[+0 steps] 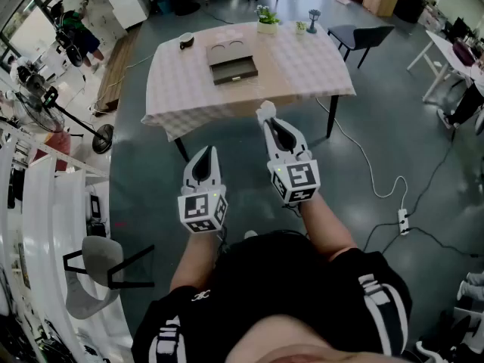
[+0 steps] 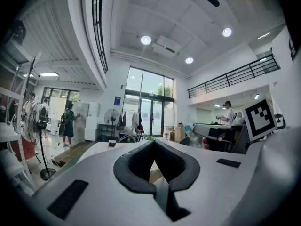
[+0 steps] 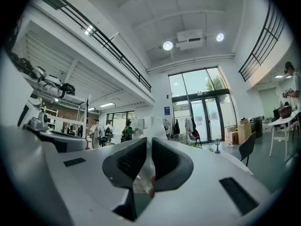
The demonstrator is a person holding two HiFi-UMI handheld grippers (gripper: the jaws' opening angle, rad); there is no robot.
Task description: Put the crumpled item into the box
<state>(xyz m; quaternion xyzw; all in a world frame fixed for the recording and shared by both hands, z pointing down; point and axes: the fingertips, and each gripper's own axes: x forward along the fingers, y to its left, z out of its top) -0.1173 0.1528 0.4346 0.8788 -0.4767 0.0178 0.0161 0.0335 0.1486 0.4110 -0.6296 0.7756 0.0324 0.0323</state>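
Observation:
A brown box (image 1: 233, 60) with its front drawer pulled out lies on the checked table (image 1: 318, 70) far ahead of me. My right gripper (image 1: 265, 116) is held level, well short of the table, shut on a white crumpled item (image 1: 263, 108) that pokes out past its tips. In the right gripper view the crumpled item (image 3: 151, 127) fills the slit between the dark pads (image 3: 129, 159), with a bit of red at its lower edge. My left gripper (image 1: 206, 152) hangs lower and to the left, shut with nothing in it; its tips (image 2: 154, 143) meet.
On the table stand a dark cup (image 1: 186, 41), a potted plant (image 1: 266, 20) and a small lamp figure (image 1: 313, 18). A black chair (image 1: 361, 35) is at the table's right end. A floor fan (image 1: 83, 123) stands left, and a cable with a power strip (image 1: 403, 219) lies right.

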